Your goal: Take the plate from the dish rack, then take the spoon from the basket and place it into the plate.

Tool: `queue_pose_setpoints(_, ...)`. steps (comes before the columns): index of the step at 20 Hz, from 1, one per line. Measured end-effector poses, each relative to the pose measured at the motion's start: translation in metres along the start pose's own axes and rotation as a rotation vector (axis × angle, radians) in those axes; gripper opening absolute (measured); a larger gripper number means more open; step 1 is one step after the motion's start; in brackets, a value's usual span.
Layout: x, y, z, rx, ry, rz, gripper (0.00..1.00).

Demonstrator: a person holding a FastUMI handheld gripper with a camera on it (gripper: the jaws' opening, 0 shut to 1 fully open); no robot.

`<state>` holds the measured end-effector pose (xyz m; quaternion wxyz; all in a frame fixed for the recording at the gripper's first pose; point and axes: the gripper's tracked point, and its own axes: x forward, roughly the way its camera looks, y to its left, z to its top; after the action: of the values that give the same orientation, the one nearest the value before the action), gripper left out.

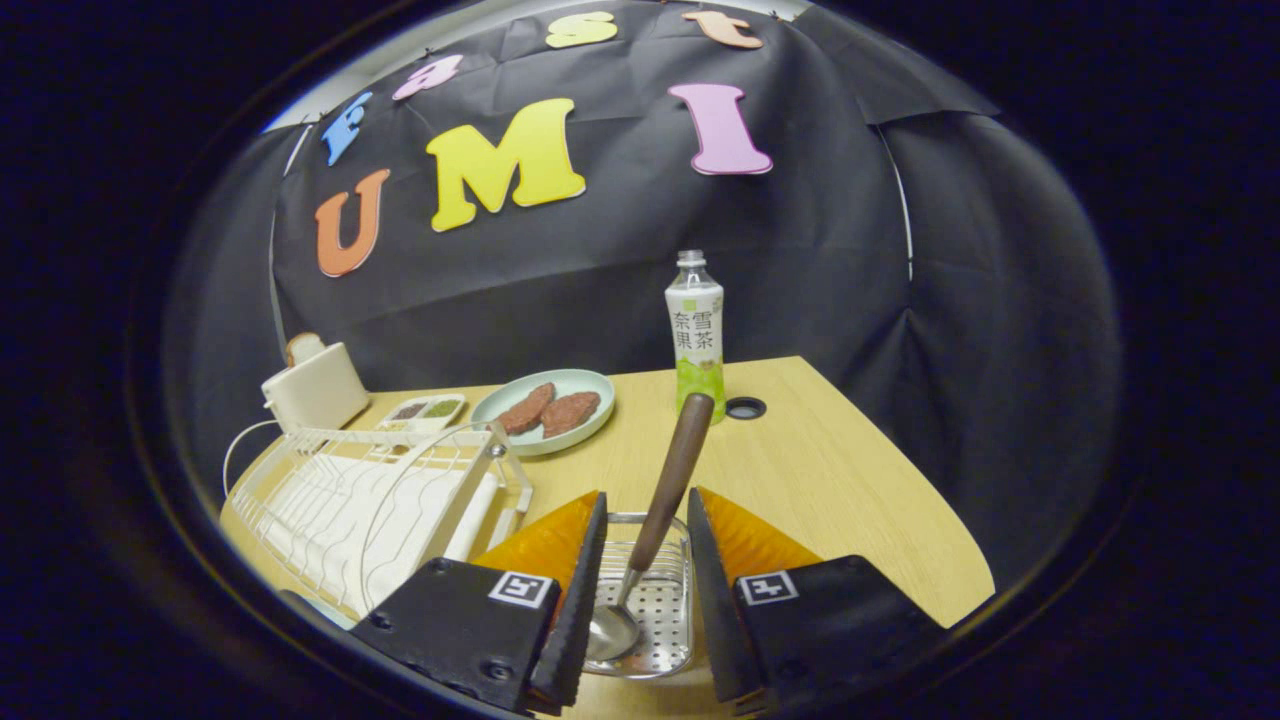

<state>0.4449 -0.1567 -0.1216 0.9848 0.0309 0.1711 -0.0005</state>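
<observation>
A spoon (678, 455) with a brown handle and a metal bowl leans upright in a small perforated metal basket (668, 610) on the wooden table (820, 480). My gripper (647, 493) is open. Its fingers stand on either side of the basket, with the spoon's handle in the gap between them, nearer the right finger, and neither finger pressing on it. Left of the fingers stands a white wire dish rack (370, 500). Beyond the rack a pale green plate (590, 385) lies flat on the table with two brown patties on it.
A drink bottle (695, 335) stands beyond the spoon, beside a round hole (745, 407) in the table. A cream toaster (315, 388) with a bread slice and a small divided dish (425, 410) sit behind the rack. The table's edge runs close on the right.
</observation>
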Motion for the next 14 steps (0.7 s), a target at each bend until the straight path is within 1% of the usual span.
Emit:
queue_pose_setpoints(1,-0.001,-0.003,-0.001,-0.008,-0.008,-0.025,0.51)
queue_pose_setpoints(2,-0.002,-0.004,0.0,-0.002,-0.008,-0.025,0.41)
queue_pose_setpoints(4,-0.008,-0.003,0.001,0.025,-0.018,-0.004,0.28)
queue_pose_setpoints(6,-0.011,-0.008,-0.003,0.039,-0.016,0.002,0.21)
queue_pose_setpoints(7,-0.013,-0.008,-0.003,0.043,-0.02,0.005,0.2)
queue_pose_setpoints(10,-0.018,-0.012,-0.004,0.049,-0.019,-0.022,0.17)
queue_pose_setpoints(14,-0.02,-0.009,-0.003,0.035,-0.022,-0.028,0.16)
